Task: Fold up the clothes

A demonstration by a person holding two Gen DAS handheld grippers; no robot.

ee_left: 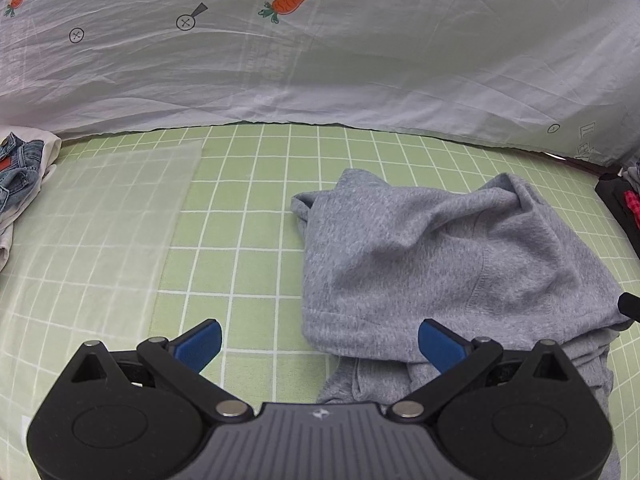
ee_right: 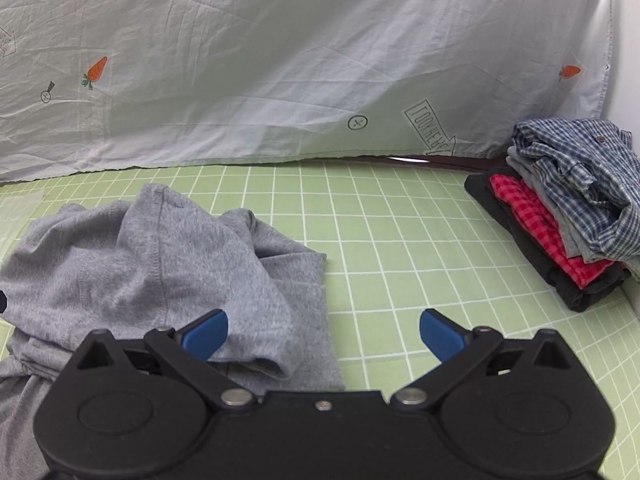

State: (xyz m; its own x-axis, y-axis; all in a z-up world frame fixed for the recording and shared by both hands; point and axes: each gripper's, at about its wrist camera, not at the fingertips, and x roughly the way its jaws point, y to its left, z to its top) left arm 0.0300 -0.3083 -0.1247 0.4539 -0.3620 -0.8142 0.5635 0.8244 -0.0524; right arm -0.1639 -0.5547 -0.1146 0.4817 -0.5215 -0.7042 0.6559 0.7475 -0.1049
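Observation:
A crumpled grey garment lies on the green checked cloth. It also shows in the right wrist view. My left gripper is open and empty, above the garment's near left edge. Its right blue finger is over the fabric and its left one over bare cloth. My right gripper is open and empty, above the garment's near right edge. Its left blue finger is over a folded sleeve.
A stack of clothes, plaid, red checked and black, sits at the far right. Denim and white clothes lie at the far left. A translucent sheet lies left of the garment. A white carrot-print sheet hangs behind.

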